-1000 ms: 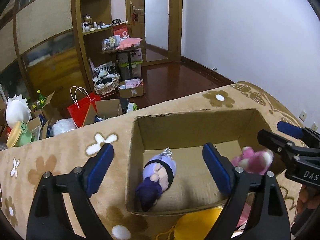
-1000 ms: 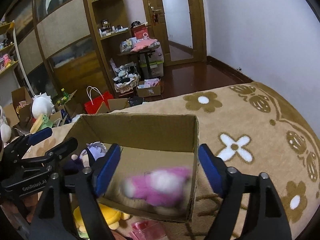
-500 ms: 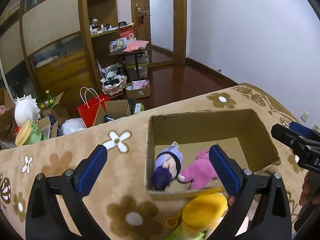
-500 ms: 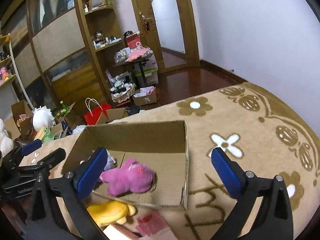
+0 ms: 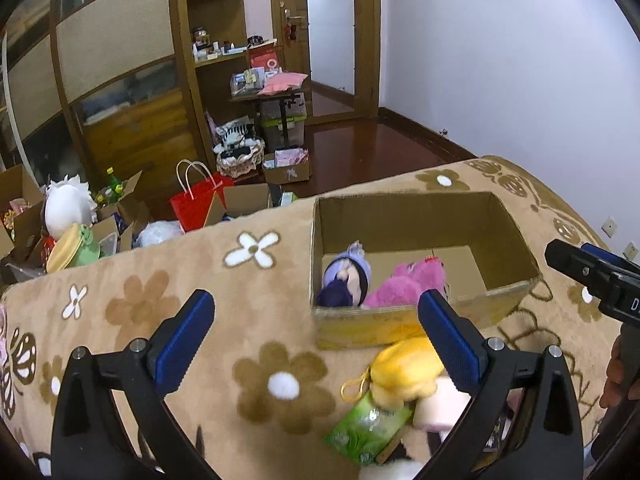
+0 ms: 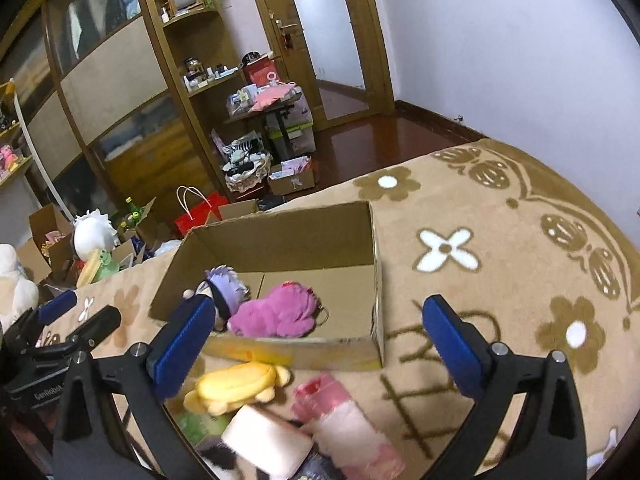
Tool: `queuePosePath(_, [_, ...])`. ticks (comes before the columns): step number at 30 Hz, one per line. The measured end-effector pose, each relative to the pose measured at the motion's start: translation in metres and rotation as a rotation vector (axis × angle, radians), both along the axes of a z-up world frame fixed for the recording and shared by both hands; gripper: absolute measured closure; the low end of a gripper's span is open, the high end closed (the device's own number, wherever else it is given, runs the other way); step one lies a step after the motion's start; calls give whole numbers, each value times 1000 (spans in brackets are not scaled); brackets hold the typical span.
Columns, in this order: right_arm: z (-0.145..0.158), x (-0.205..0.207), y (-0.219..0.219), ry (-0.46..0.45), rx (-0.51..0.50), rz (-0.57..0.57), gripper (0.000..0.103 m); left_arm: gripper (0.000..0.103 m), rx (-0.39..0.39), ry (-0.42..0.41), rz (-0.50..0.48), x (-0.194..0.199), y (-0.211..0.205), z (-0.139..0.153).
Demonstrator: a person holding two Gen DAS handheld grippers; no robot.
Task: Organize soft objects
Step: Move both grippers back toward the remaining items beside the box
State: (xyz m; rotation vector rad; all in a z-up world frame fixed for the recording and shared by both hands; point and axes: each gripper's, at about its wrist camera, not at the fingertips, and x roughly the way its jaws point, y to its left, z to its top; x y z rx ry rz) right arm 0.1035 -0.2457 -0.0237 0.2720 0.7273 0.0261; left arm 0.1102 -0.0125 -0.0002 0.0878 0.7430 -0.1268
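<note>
An open cardboard box (image 5: 404, 212) (image 6: 280, 236) sits on a tan flowered blanket. Inside lie a purple-haired doll (image 5: 346, 280) (image 6: 226, 284) and a pink plush (image 5: 404, 284) (image 6: 276, 314). In front of the box lie a yellow plush (image 5: 404, 368) (image 6: 236, 386), a green packet (image 5: 368, 428) and a pink-and-white plush (image 6: 344, 424). My left gripper (image 5: 316, 340) stands open over the blanket before the box, with nothing between its fingers. My right gripper (image 6: 316, 344) is open too, above the box's near wall and the loose toys.
The blanket (image 5: 160, 292) (image 6: 500, 240) spreads wide to the left and right of the box. Beyond its far edge the floor holds a red bag (image 5: 196, 200), cardboard boxes, a white plush (image 5: 66, 204) and a wooden shelf unit (image 6: 192, 80).
The pink plush has dropped from my right gripper into the box beside the doll. Both grippers have opened wider and drawn back and up, so the loose toys before the box show.
</note>
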Motion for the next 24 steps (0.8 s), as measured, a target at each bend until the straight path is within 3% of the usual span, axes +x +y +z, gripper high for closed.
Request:
queuePosePath(13, [-15, -35, 27, 91, 1, 64, 0, 2, 36, 88, -10, -40, 3, -20])
queuePosePath(24, [-45, -34, 36, 185, 36, 70, 0, 2, 49, 167, 5, -32, 9, -56])
